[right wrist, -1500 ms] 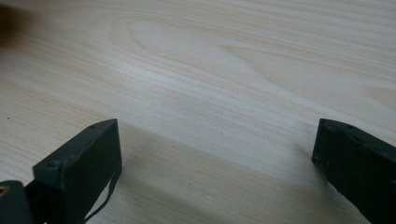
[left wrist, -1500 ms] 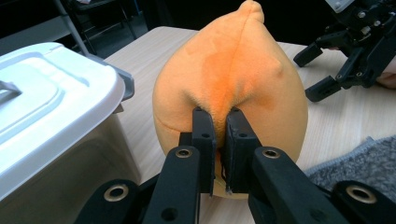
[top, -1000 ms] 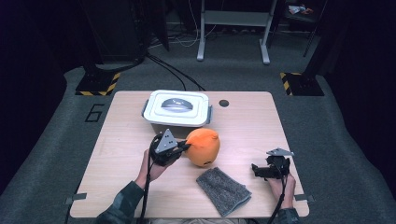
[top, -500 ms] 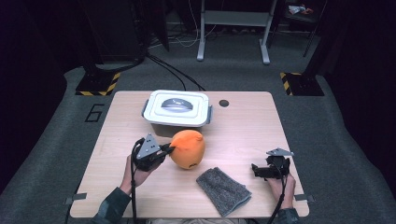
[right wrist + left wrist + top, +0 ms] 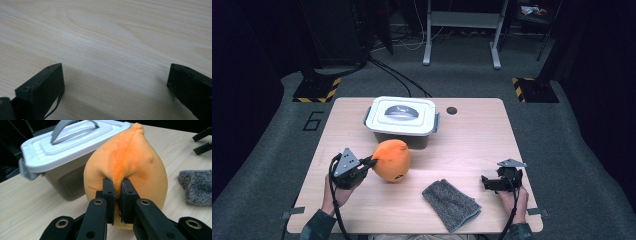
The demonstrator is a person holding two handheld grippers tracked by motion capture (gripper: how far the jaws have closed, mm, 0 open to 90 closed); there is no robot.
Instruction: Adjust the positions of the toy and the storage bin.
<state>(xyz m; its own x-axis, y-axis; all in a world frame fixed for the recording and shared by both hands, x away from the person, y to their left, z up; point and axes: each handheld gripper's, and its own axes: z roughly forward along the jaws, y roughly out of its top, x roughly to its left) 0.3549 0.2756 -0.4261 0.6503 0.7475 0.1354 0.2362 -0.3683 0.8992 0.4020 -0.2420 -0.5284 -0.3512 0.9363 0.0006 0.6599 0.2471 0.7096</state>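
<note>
L gripper [image 5: 117, 195] pinches a fold of the orange plush [image 5: 392, 160], which sits mid-left on the table [image 5: 472, 145], just in front of the lidded bin [image 5: 402, 120]. R gripper [image 5: 490, 182] jaws wide, nothing between, near the right edge. Grey cloth [image 5: 451, 204] lies by the front edge; bare wood between.

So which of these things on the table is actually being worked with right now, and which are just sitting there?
In use:
- orange plush toy, a fold of it pinched in the left gripper

Just lying about:
- lidded plastic box, behind the toy
- grey cloth
- right gripper, jaws open over bare table
</note>
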